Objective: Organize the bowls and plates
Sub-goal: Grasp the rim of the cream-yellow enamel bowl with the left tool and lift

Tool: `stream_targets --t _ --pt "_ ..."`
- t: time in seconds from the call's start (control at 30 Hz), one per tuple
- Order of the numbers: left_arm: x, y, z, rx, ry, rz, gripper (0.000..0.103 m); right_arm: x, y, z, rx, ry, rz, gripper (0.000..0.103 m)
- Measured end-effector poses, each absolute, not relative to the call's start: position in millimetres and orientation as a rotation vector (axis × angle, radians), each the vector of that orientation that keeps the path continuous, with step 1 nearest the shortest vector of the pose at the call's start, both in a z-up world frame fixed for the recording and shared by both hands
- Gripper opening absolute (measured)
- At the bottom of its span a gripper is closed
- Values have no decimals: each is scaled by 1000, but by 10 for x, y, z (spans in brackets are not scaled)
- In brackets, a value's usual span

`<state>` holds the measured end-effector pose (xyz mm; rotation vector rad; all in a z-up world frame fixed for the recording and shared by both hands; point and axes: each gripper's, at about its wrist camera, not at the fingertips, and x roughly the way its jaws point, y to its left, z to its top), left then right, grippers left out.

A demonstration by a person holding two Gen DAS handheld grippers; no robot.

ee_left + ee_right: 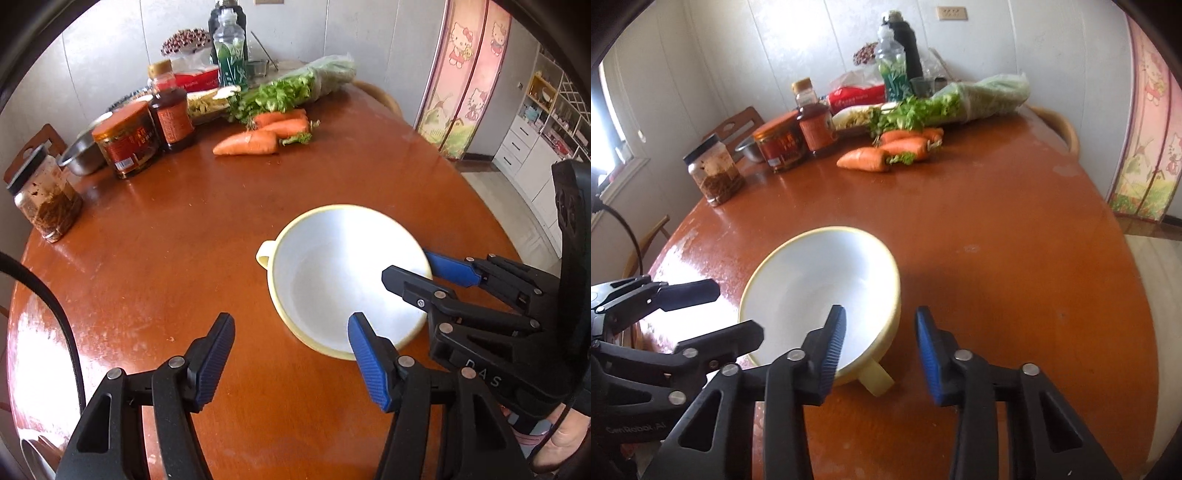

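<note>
A white bowl with a pale yellow rim and small side handles (343,273) (816,291) sits on the brown wooden table. My left gripper (291,354) is open just in front of the bowl, its right finger over the near rim. My right gripper (881,347) is open with its jaws astride the bowl's rim by a handle (873,378), one finger inside the bowl and one outside. It also shows in the left wrist view (410,266) at the bowl's right edge. The left gripper shows in the right wrist view (735,314) at the bowl's left side.
At the table's far side lie three carrots (266,133), bagged greens (303,86), jars (127,138) (48,199), a sauce bottle (170,110), a steel bowl (81,153) and bottles (231,51). A chair back (376,92) stands behind. A cabinet (532,140) is at right.
</note>
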<state>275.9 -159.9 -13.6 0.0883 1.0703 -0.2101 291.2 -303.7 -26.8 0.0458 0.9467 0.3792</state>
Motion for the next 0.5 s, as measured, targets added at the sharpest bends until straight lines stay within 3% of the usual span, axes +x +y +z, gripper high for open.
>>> stream_targets --t 0.27,0.5 --pt "2874 -1519 -300 63 1147 -185 63 2989 -2992 -344 46 964 421 25" --pt "2905 -1386 -376 0 1195 -185 59 2923 -2933 -340 39 997 452 24"
